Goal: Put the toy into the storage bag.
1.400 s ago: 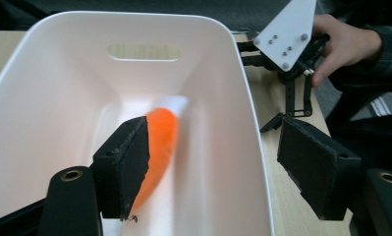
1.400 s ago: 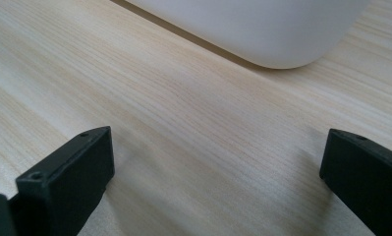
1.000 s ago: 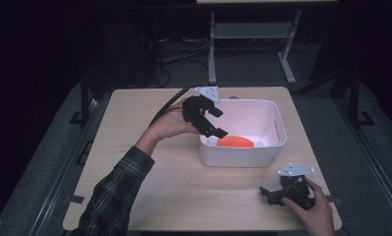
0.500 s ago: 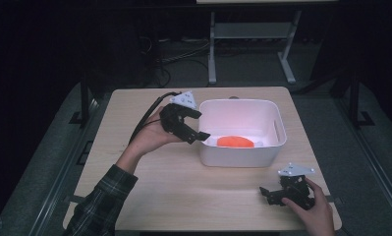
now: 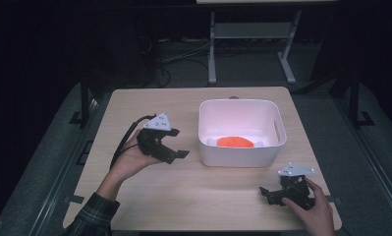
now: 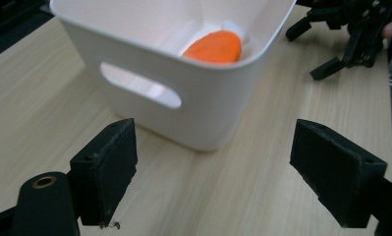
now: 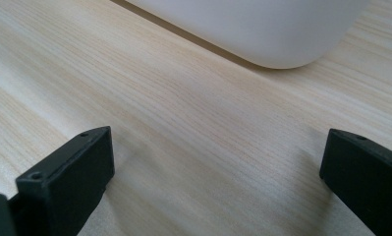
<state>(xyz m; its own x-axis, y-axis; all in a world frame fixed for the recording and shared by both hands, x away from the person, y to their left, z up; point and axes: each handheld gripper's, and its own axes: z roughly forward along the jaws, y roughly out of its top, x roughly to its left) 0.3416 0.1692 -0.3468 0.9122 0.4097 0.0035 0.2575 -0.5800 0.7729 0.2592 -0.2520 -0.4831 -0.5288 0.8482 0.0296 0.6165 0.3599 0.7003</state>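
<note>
- pale wood table (image 5: 134, 105), the biggest thing i see, runs under everything in the high view, and its grain shows in both gripper views.
- white bin (image 5: 241, 132) sits on the right half of the table, open top up; in the left gripper view its near wall, with an oval handle slot, faces my left jaws.
- orange thing (image 5: 235, 142) lies flat on the bin floor toward the near wall; in the left gripper view (image 6: 214, 47) it peeks over the rim. i cannot tell what it is beyond a smooth, rounded orange shape, with something white just beside it.
- left gripper (image 5: 175, 143) is held in my left hand (image 5: 129, 160) above the table, just left of the bin and apart from it, jaws pointing toward the bin wall. its jaws stand wide apart with nothing between them; the left gripper view shows bare table and the bin's corner in the gap.
- right gripper (image 5: 267, 194) rests low at the table's near right corner in my right hand (image 5: 314, 209), in front of the bin and apart from it, jaws pointing left. in the right gripper view the jaws stand wide apart over bare wood, holding nothing, with the bin's rounded bottom corner ahead.
- black cable (image 5: 125, 140) trails from the left gripper past my wrist.
</note>
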